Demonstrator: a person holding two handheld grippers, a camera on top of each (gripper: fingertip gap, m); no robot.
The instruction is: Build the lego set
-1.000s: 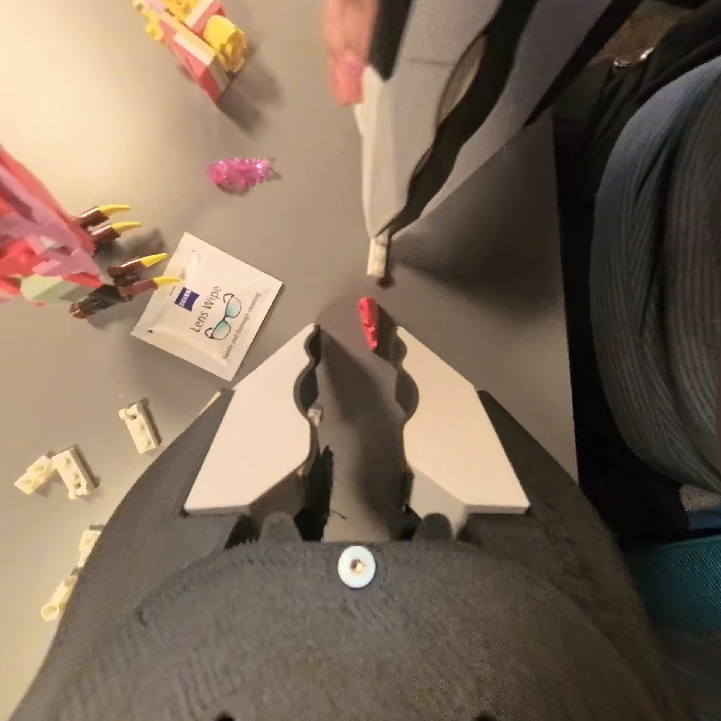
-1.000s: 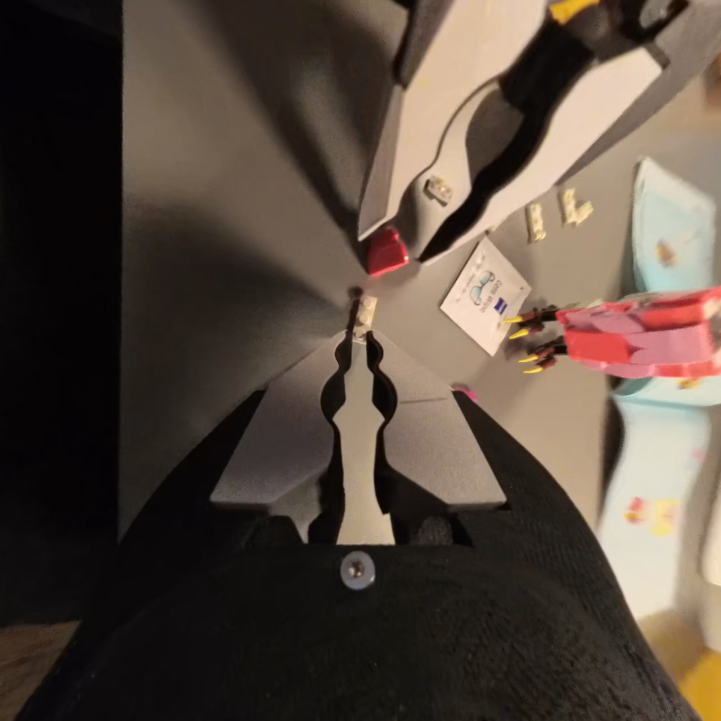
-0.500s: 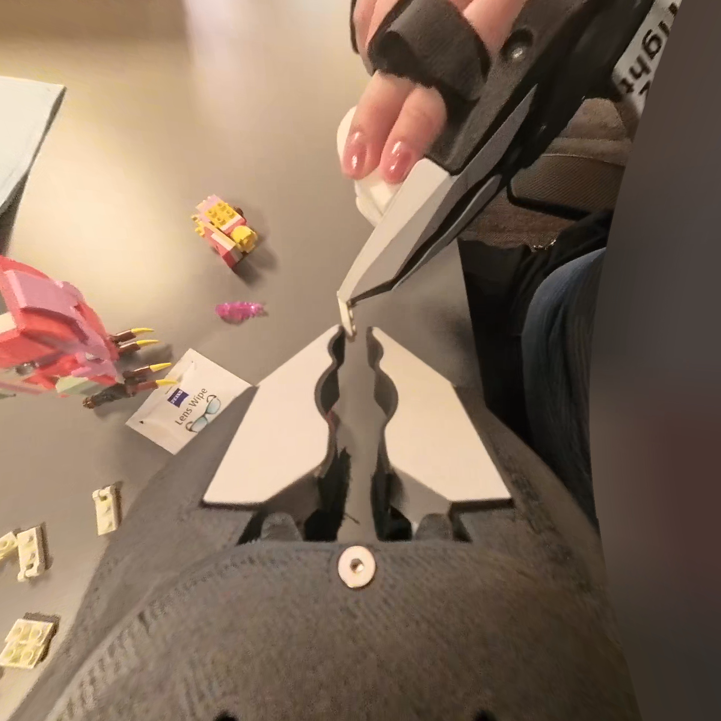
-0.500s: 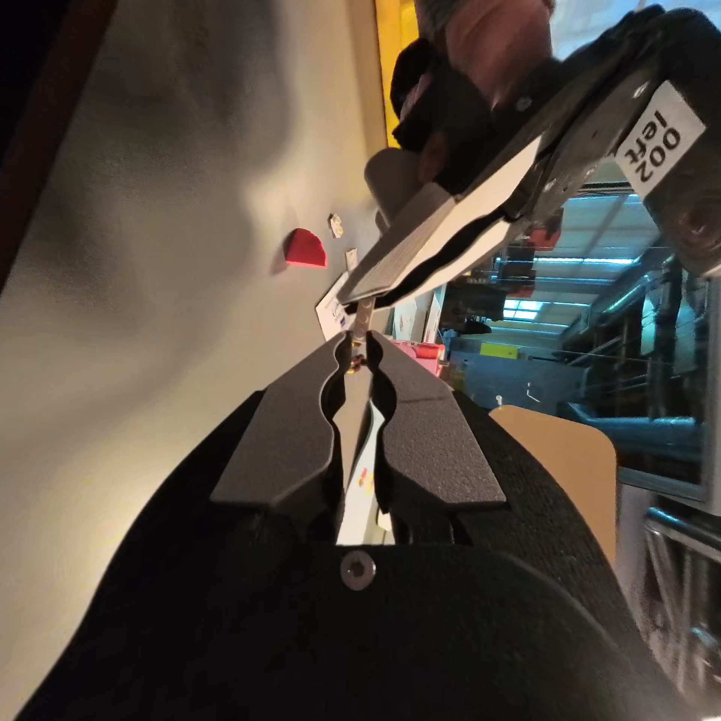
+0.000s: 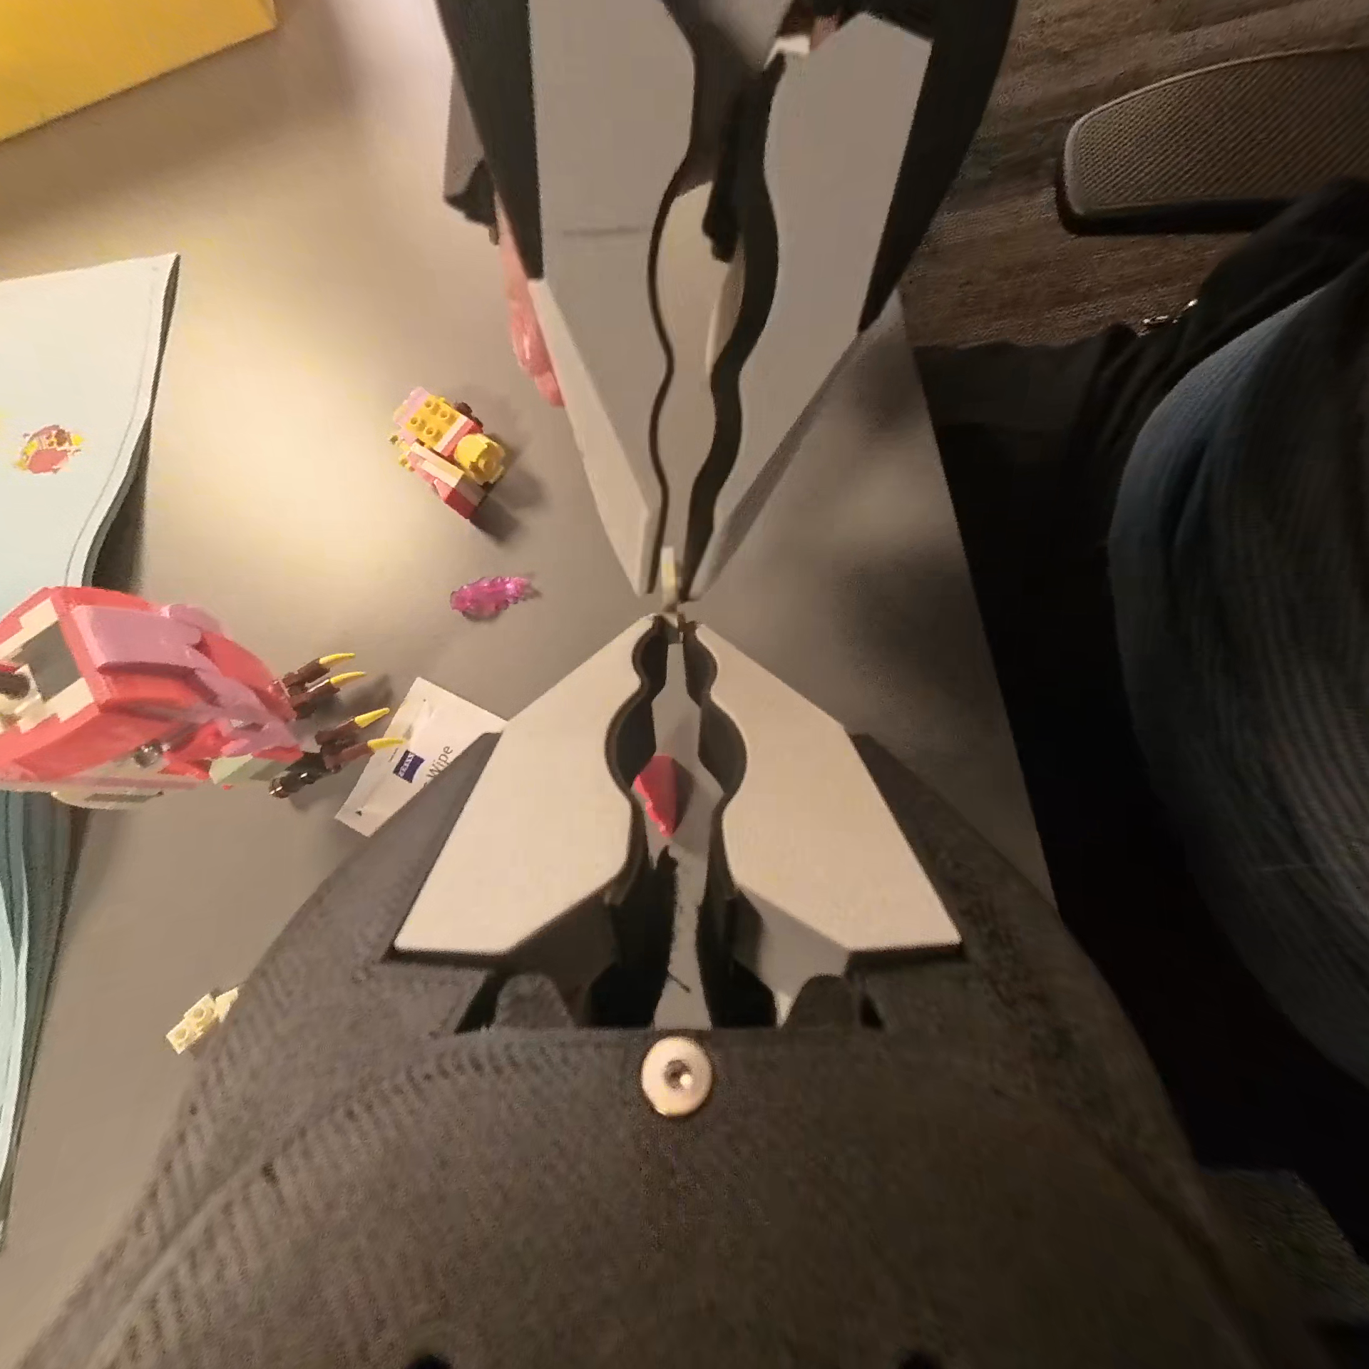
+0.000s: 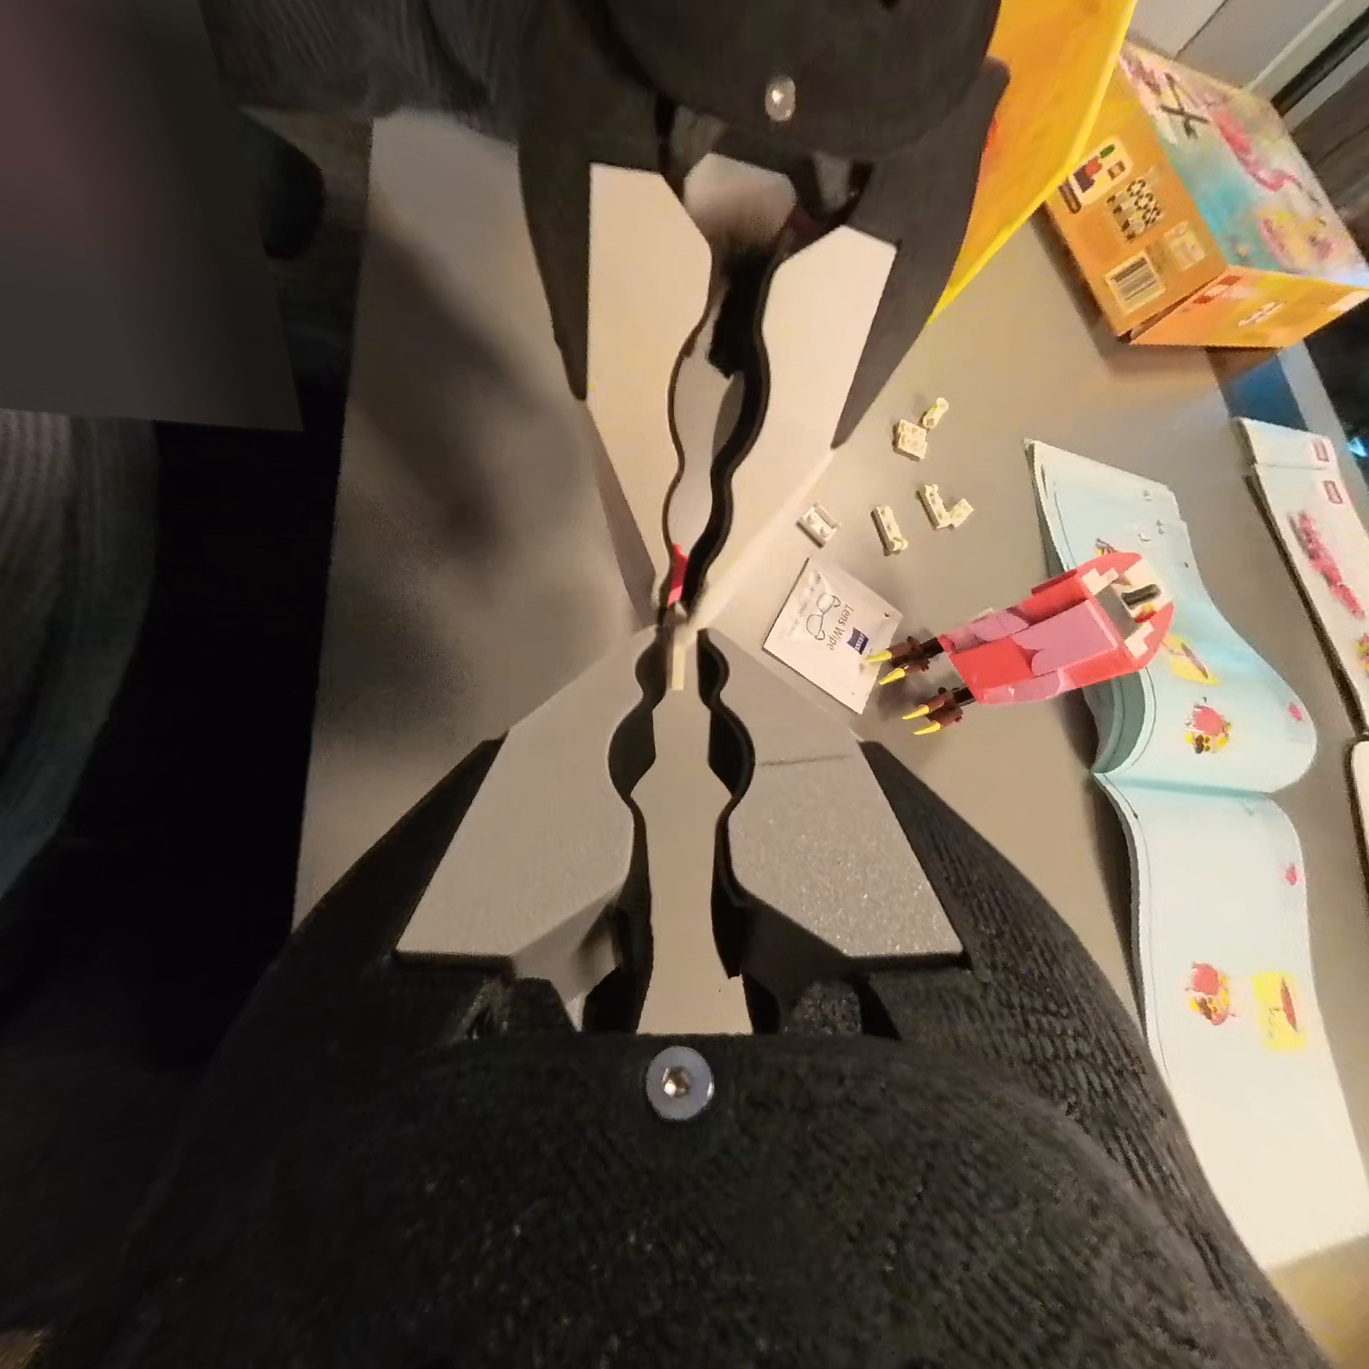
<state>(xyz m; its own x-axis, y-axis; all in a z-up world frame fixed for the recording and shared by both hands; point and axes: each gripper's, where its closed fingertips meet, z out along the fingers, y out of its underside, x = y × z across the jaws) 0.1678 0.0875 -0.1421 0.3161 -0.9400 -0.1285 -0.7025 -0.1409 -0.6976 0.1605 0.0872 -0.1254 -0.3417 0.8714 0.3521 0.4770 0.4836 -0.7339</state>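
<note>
Both claws over grey desk point(image 5: 296, 481), tip to tip.
- Right claw point(image 6: 675, 644): small cream plate point(image 6: 675, 659) pinched edge-on between fingertips.
- Left claw point(image 5: 673, 630): pressed almost together; far end of same plate seemingly nipped at tips, contact blurred.
- Red piece point(image 5: 661, 796) seen lying on desk under left claw, untouched.
- Left wrist view: pink translucent bit point(image 5: 493, 596) at 10 o'clock of tips, white sachet point(image 5: 415, 748) at 8 o'clock, red-pink clawed model point(image 5: 133, 696) beyond at 9.
- Loose cream plates point(image 6: 889, 530) and open booklet point(image 6: 1200, 741) noted well apart.
</note>
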